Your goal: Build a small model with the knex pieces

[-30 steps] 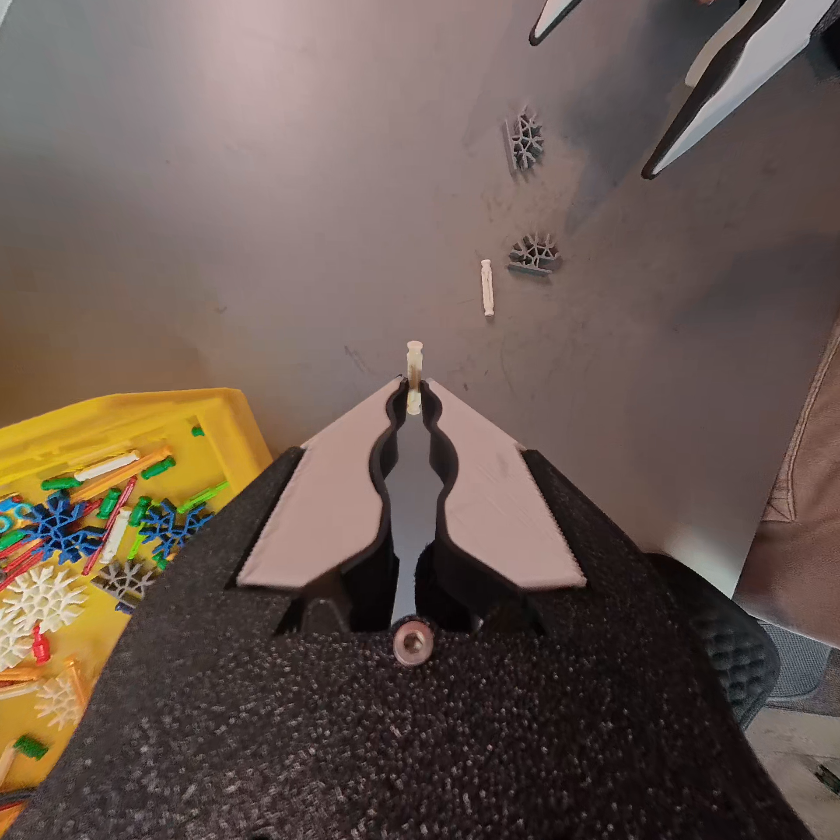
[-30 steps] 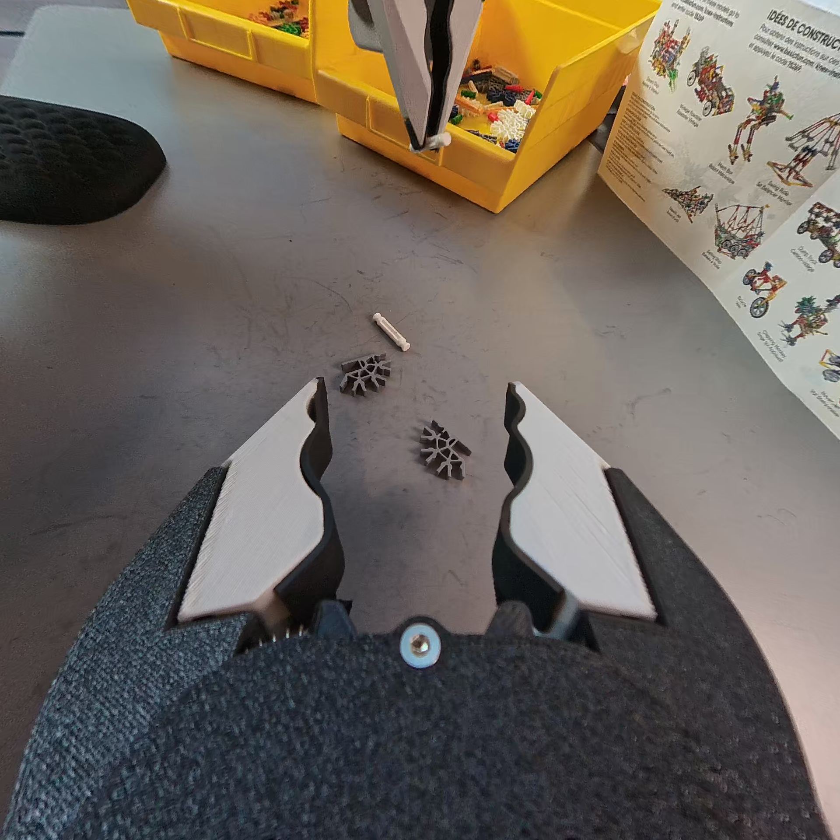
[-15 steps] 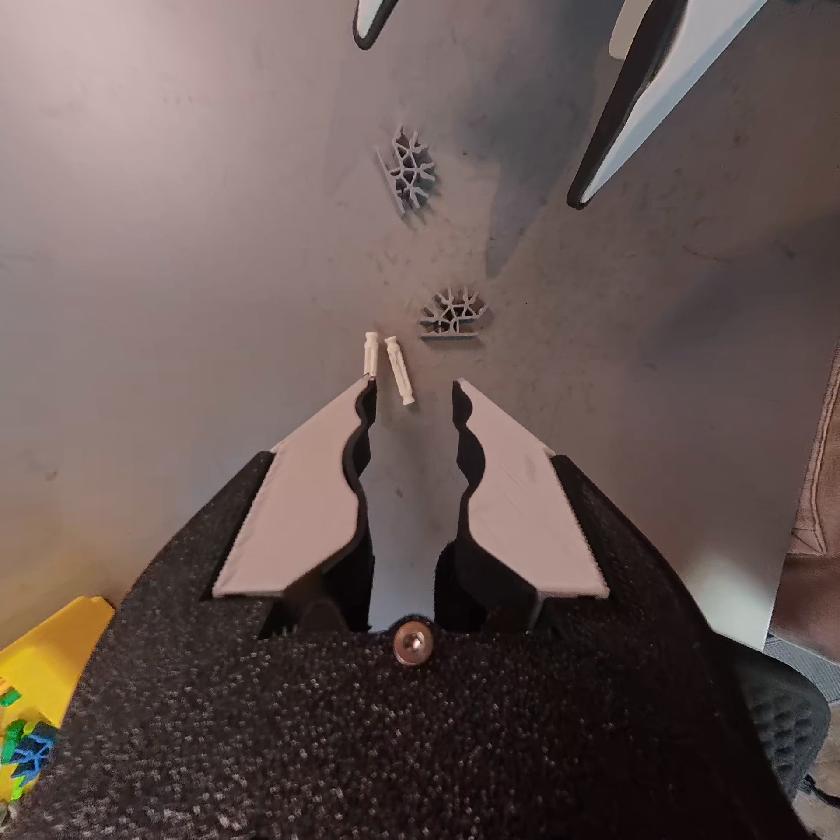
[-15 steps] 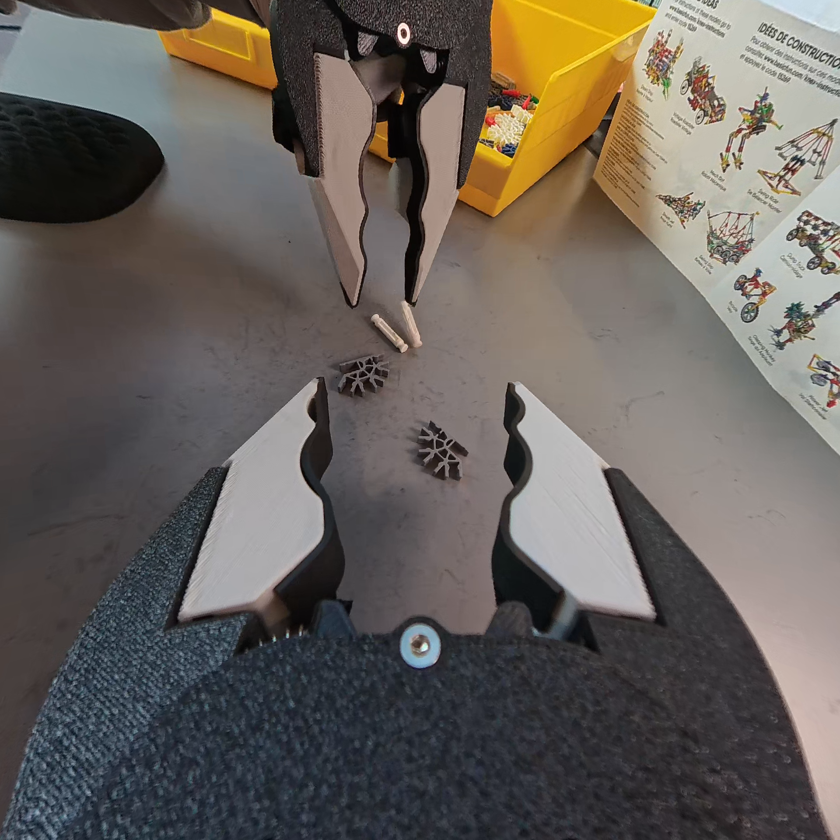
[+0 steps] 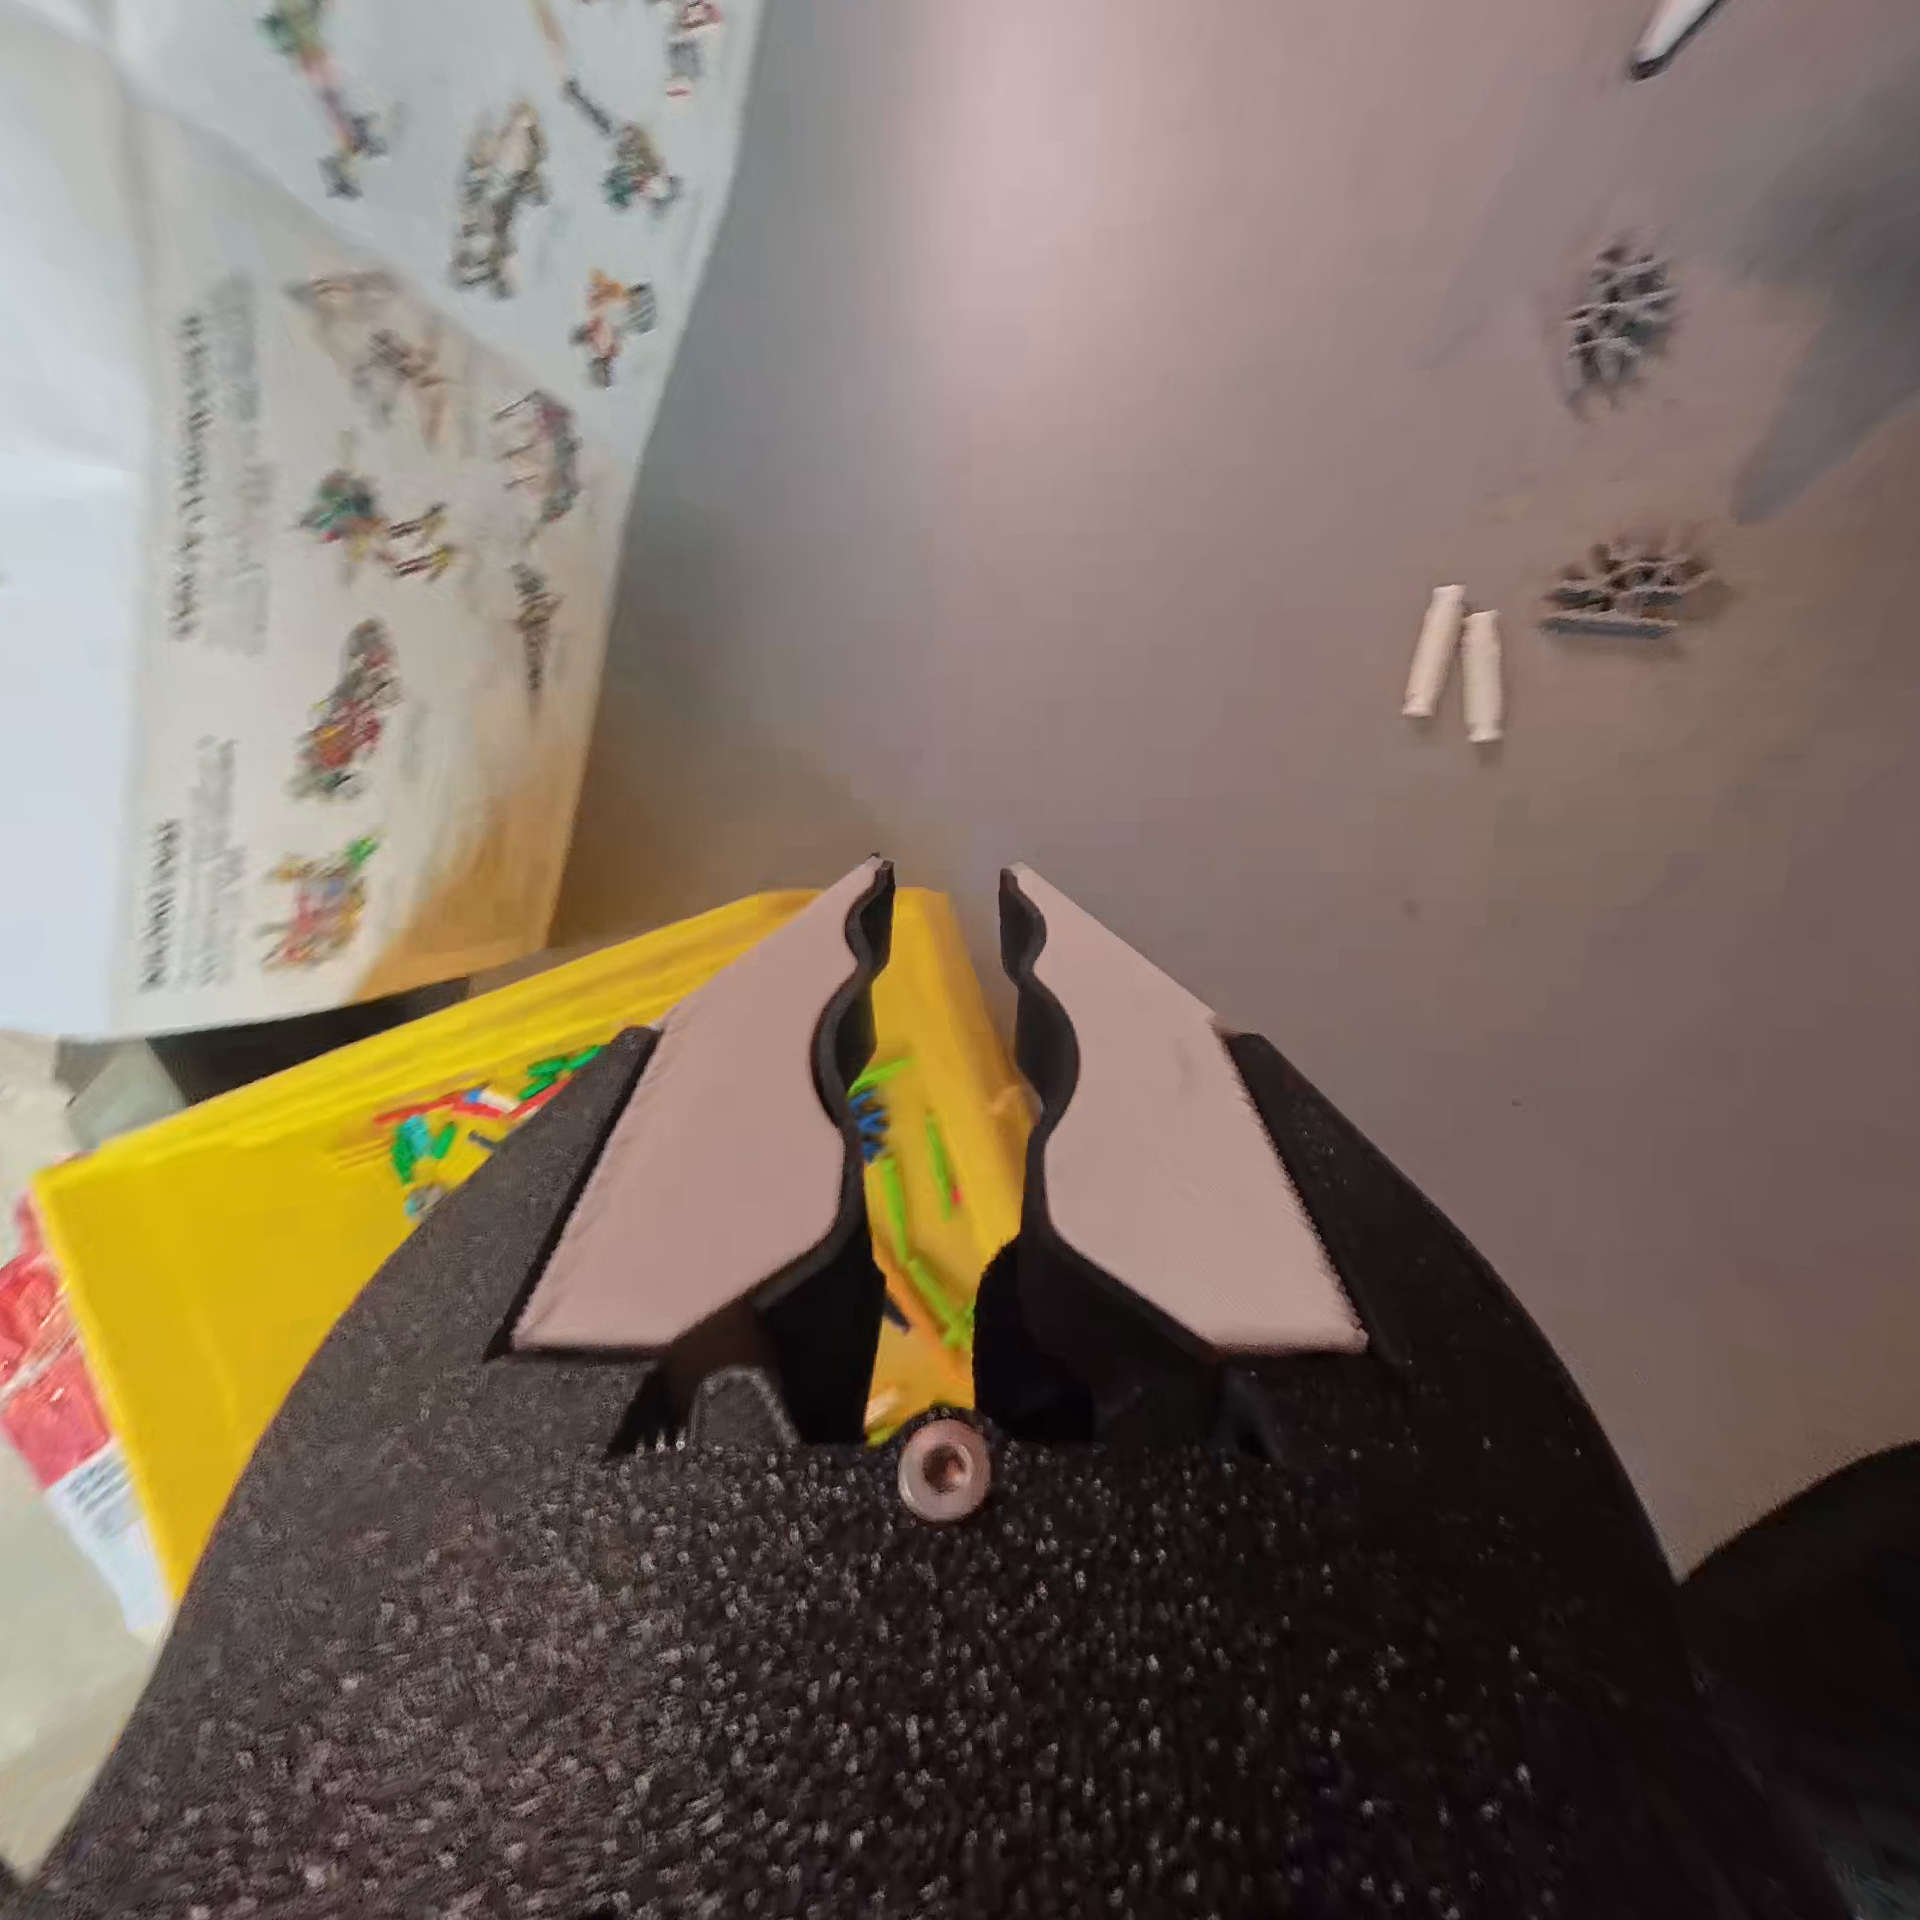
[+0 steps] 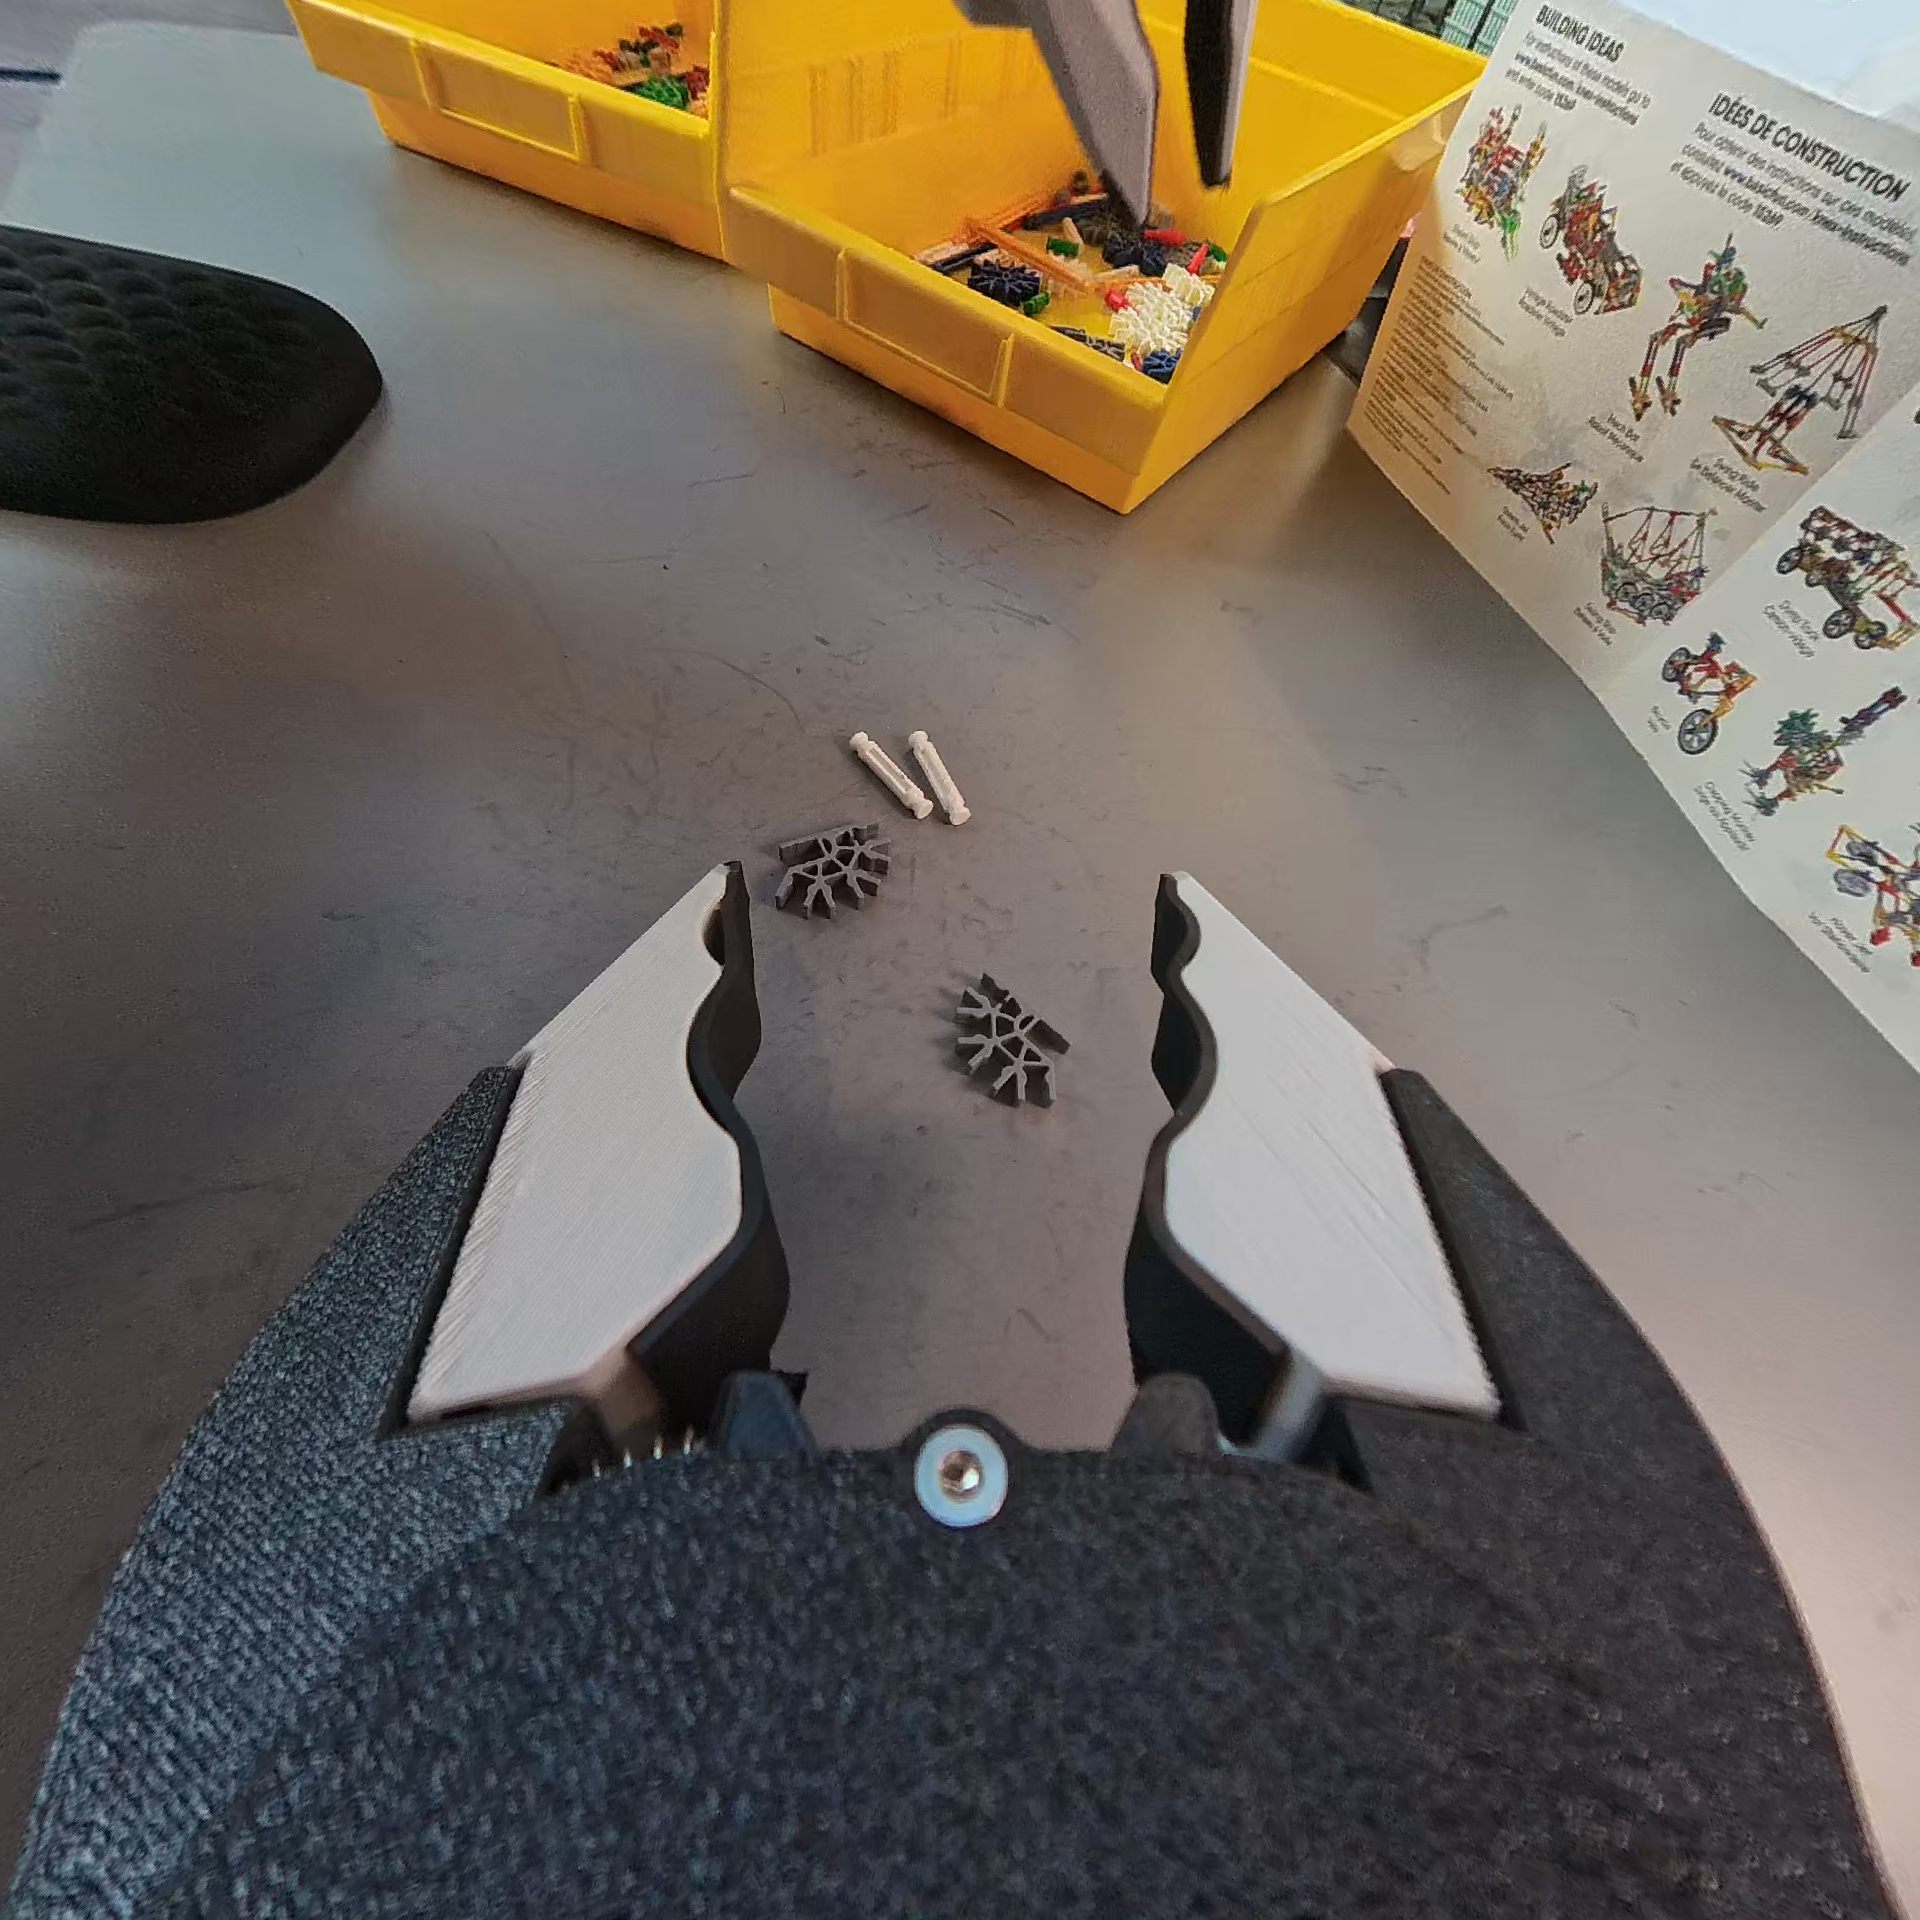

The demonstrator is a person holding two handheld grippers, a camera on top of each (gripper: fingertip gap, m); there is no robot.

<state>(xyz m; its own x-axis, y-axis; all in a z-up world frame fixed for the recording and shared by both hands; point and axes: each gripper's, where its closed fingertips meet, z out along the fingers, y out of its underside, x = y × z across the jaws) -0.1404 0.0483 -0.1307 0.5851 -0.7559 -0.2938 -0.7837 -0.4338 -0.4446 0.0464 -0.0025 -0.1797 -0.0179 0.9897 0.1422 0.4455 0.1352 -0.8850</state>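
Left tongs [image 5: 945, 883]: fingers slightly apart, nothing between them, hanging over the near yellow plastic parts bin [image 5: 208, 1247]. In the right wrist view the same tongs [image 6: 1179, 197] dip into that bin [image 6: 1039, 416], tips just above the mixed coloured rods and connectors [image 6: 1091, 281]; whether they touch any, I cannot tell.

Right tongs [image 6: 945, 883]: fingers wide apart, empty, low over the grey metal desk [image 6: 520, 675], well on the near side of the bin.

Relative to the bin:
- Two short white plastic rods [image 6: 909, 777] lie side by side on the desk in front of it, almost parallel, nearly touching. Also seen in the left wrist view [image 5: 1455, 665], blurred.
- Dark grey snowflake-shaped connector [image 6: 833, 869] just beyond the rods, beside the right tongs' left fingertip.
- Second dark grey snowflake connector [image 6: 1008, 1039] further out still, lying flat between the right tongs' fingers, touching neither.
- Second yellow bin [image 6: 499, 94] directly alongside, on its left in the right wrist view.
- Printed paper leaflet with coloured model pictures [image 6: 1714, 416] to its right, one edge close to the bin.
- Black textured pad [image 6: 156, 374] well off to its left.
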